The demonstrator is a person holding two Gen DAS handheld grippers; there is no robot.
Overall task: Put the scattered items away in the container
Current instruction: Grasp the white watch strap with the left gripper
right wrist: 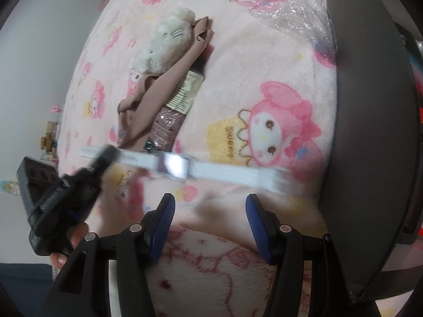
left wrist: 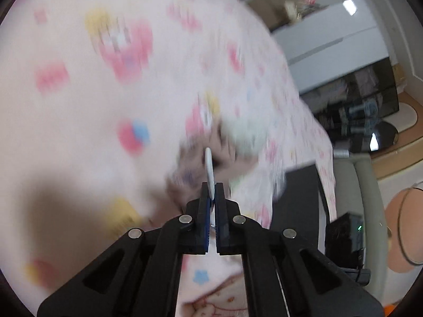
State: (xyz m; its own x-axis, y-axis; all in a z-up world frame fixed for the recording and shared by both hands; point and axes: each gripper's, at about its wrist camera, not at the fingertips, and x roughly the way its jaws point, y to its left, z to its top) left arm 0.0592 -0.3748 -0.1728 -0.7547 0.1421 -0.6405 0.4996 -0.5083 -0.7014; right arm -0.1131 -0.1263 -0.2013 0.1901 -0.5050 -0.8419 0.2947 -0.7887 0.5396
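Observation:
My left gripper (left wrist: 211, 186) is shut on a white watch (left wrist: 208, 167), seen edge-on in its own blurred view. In the right wrist view the left gripper (right wrist: 105, 155) holds the watch (right wrist: 174, 166) by one strap end, stretched level above the pink blanket (right wrist: 264, 60). My right gripper (right wrist: 210, 203) is open and empty just below the watch. Further back on the blanket lie a white plush toy (right wrist: 164, 45), a beige cloth (right wrist: 158, 89) and a brown packet (right wrist: 171, 113) in a heap. A dark grey container wall (right wrist: 370, 132) rises at the right.
Crinkled clear plastic (right wrist: 290, 8) lies at the blanket's far right by the container. In the left wrist view, a white cabinet (left wrist: 330, 34), a dark glass table (left wrist: 364, 111) and a black device (left wrist: 343, 235) stand beyond the bed's edge.

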